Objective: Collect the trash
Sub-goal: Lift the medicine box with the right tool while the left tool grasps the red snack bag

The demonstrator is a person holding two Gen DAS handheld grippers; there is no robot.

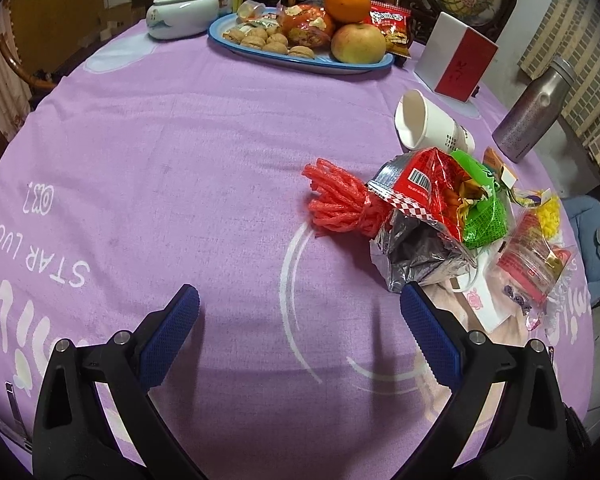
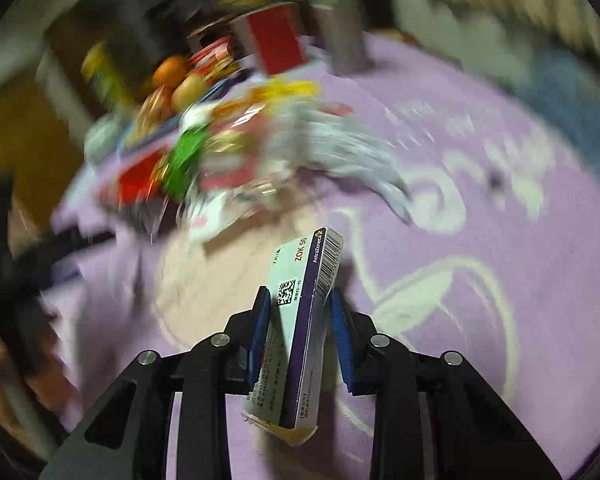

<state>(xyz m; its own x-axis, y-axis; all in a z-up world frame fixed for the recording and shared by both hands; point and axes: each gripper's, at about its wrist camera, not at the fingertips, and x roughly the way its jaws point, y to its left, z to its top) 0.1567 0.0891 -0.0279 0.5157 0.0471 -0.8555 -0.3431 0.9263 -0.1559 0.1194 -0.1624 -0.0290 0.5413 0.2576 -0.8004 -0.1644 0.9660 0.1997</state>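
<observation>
Purple-clothed surface (image 1: pixel 180 140) filling both views, largest thing present. On it, a heap of wrappers (image 1: pixel 452 208) serving as landmark: red and silver foil bags, a green packet, clear sachets. Far beyond the heap, a blue tray (image 1: pixel 300 62) loaded with walnuts, an apple and an orange; beside the tray, a white lidded jar (image 1: pixel 182 12). Just behind the heap, a tipped paper cup (image 1: pixel 428 124) and a red-and-white box (image 1: pixel 456 60); off to the heap's far right, a steel flask (image 1: pixel 534 110). Touching the heap's left edge, a bundle of red cord (image 1: pixel 336 200).

Left tool (image 1: pixel 300 316) spread wide, holding nothing, low over bare cloth just in front of the heap, one pad close to the silver foil.

Right tool (image 2: pixel 298 312) clamped on a small medicine carton (image 2: pixel 300 328), held on edge, in front of the heap and right of it. Whole scene smeared there, suggesting quick motion.

Risks, as judgement: carton gripped across thin, crushable faces and tilted, so likely to slip or fold during a fast swing. Loose foil and sachets likely to scatter if brushed. Tipped cup free to roll.
</observation>
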